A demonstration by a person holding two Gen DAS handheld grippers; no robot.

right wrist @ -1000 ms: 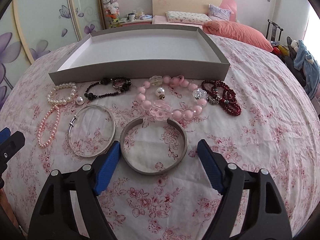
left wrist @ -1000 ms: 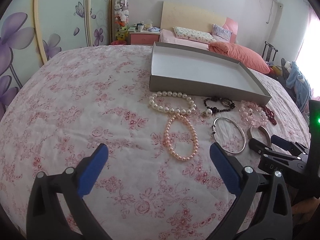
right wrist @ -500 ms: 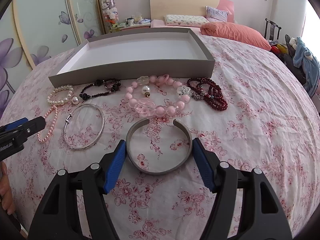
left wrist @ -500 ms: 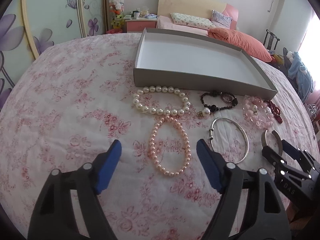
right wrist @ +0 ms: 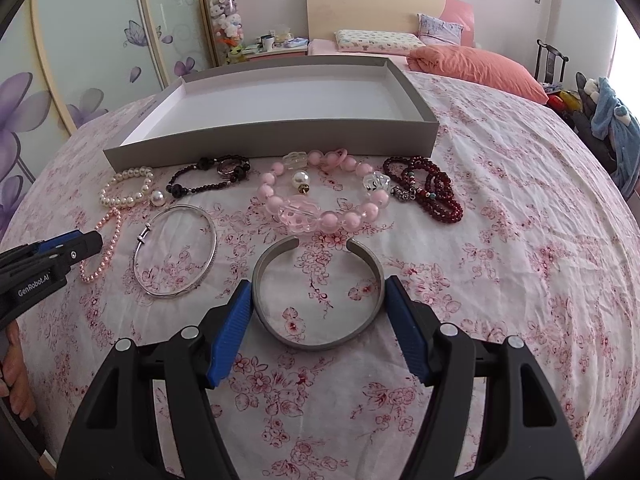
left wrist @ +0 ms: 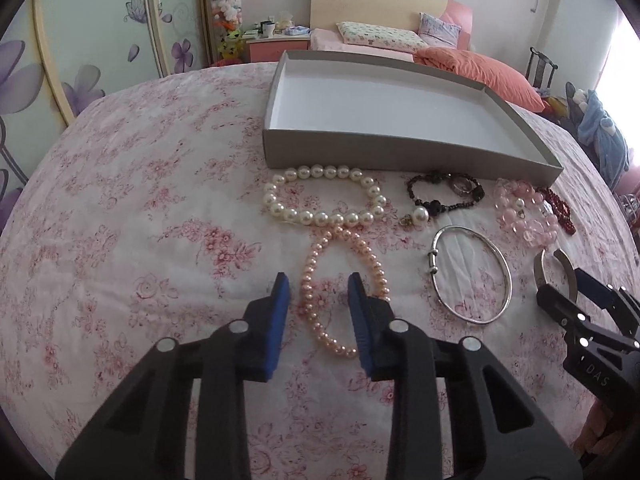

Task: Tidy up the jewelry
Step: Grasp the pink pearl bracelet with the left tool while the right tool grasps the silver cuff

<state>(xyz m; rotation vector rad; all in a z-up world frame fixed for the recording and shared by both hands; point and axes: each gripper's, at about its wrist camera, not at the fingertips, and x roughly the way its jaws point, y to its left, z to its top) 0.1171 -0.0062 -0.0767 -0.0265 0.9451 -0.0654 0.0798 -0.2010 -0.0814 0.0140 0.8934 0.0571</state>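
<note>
Jewelry lies in a row on the floral counter cloth before one grey tray: seven pieces, namely white pearls, pink pearls, a black bead bracelet, a chunky pink one, dark red beads, a thin silver bangle and a steel cuff. Your left tool has narrowed, its blue pads now straddling the pink strand's near side without pinching it; your right tool has closed in, open around the cuff.

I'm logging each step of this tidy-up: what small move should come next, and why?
Probably close the right hand-held gripper on the silver cuff bangle. Its open blue pads already flank the cuff's sides on the bedspread, while the grey tray beyond sits empty and no piece is held yet.
</note>
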